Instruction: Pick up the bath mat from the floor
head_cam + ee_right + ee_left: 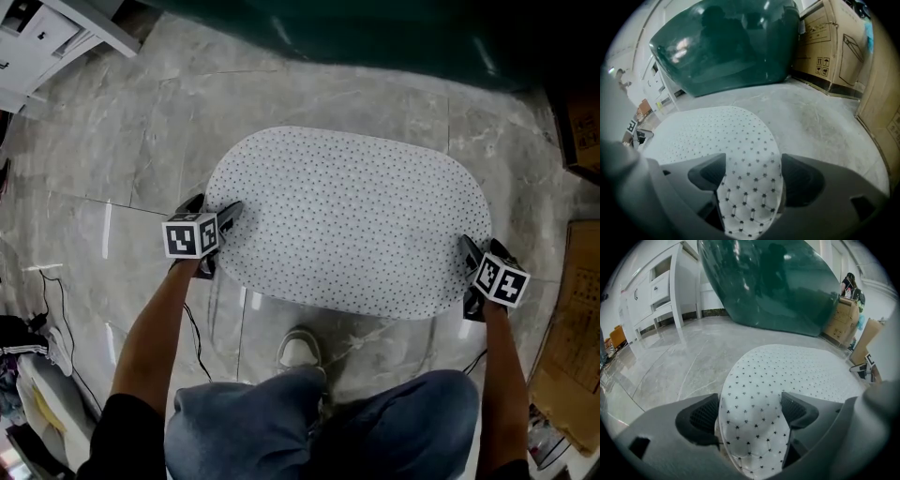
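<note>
The bath mat [347, 220] is a white oval with small dark dots, lying on the grey marble floor [122, 141]. My left gripper [228, 223] sits at its left end and my right gripper [469, 255] at its right end. In the left gripper view the mat's [801, 366] end rises between the open jaws of the left gripper [752, 411]. In the right gripper view the mat's [717, 126] other end likewise runs up between the wide jaws of the right gripper [752, 176]. I see no pinch in either view.
A dark green tub [375, 37] stands just beyond the mat. Cardboard boxes [577, 337] line the right side, and white furniture [56, 37] is at the far left. A cable [56, 300] lies on the floor at left. My shoe [300, 349] is near the mat's front edge.
</note>
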### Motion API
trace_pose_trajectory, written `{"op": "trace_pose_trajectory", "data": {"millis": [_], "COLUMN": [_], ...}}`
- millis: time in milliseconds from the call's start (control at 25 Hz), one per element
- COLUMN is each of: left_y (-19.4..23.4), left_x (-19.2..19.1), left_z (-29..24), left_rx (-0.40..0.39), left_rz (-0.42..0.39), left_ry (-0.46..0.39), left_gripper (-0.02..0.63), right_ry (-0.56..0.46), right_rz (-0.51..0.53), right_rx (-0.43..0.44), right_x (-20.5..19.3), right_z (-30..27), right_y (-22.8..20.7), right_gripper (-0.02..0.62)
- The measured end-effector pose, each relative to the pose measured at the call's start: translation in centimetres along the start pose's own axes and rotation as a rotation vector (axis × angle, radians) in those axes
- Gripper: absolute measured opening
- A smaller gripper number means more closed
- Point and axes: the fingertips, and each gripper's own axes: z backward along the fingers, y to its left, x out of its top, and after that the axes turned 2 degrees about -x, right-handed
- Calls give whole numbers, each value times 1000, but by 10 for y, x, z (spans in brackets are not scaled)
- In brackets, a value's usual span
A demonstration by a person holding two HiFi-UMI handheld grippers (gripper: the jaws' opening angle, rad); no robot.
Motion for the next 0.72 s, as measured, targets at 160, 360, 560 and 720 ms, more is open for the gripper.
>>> {"op": "trace_pose_trajectory", "data": {"millis": [160, 360, 560, 720], "left_y": [-1, -8, -15, -27], "left_x": [1, -1, -1, 0], "left_z": [0, 3, 5, 4], "left_rx": [5, 11, -16, -89], "left_rz": [6, 8, 42, 83], "left_ry": [-16, -13, -13, -9], "left_gripper": [408, 341, 256, 153], "right_ry": [-11, -26, -11, -13], "right_rz": [-32, -18, -55, -81], "right_rx": [-24, -15, 66, 106], "right_x": [1, 1, 2, 2], "right_z": [2, 2, 1, 1], "right_y": [-1, 5, 17, 26], "right_gripper": [297, 216, 116, 51]}}
